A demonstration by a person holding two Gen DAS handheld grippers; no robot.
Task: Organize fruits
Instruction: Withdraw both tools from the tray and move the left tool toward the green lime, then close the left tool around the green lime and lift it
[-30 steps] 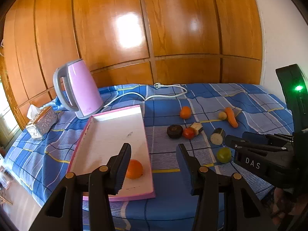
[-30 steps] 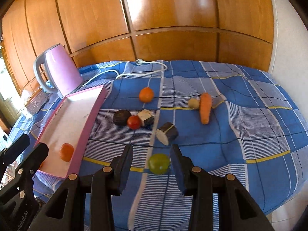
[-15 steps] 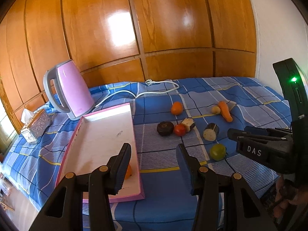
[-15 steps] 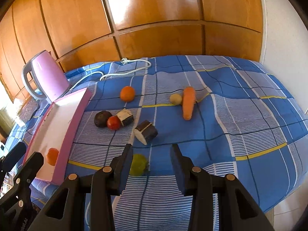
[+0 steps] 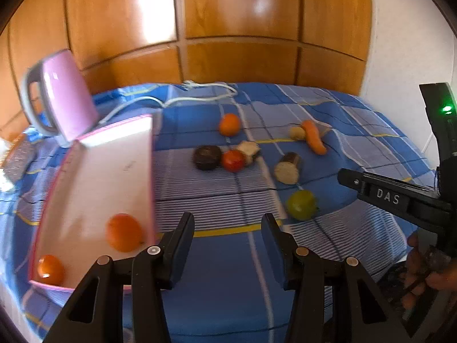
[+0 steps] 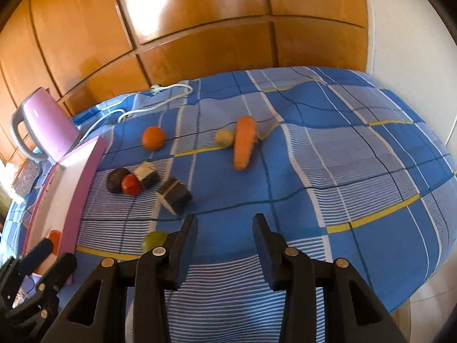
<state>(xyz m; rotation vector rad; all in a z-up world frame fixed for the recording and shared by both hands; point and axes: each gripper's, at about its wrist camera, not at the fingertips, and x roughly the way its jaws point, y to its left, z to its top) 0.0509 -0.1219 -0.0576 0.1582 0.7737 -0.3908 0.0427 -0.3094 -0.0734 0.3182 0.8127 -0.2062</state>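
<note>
Left wrist view. Read on the right gripper point(image 5: 347, 178) body at the right edge: "DAS" in pale letters; green indicator lit above it. Left gripper point(image 5: 228, 237) jaws parted a moderate way, holding nothing, only blue checked cloth point(image 5: 357, 120) between them. Pink-rimmed white tray point(image 5: 148, 154) at left, carrying two oranges: one point(image 5: 124, 235) near its right rim, another point(image 5: 50, 268) at the near corner. Third orange point(image 5: 229, 124) loose on the cloth, well apart from the tray. Dark round fruit point(image 5: 207, 157), red tomato point(image 5: 233, 160) and a cut pale-faced piece point(image 5: 249, 151) clustered together, touching. Cut eggplant piece point(image 5: 288, 168) just right of them; green round fruit point(image 5: 301, 204) near the right gripper's tip. Carrot point(image 5: 314, 137) lying beside a small potato point(image 5: 297, 133). Pink kettle point(image 5: 64, 97) behind the tray, white cord point(image 5: 205, 97) trailing.

Right wrist view. No legible writing. Right gripper point(image 6: 225, 235) jaws moderately parted, empty. Green fruit point(image 6: 152, 241) just left of the left finger, partly hidden. Left gripper point(image 6: 42, 260) at lower left, over the tray's near end.
</note>
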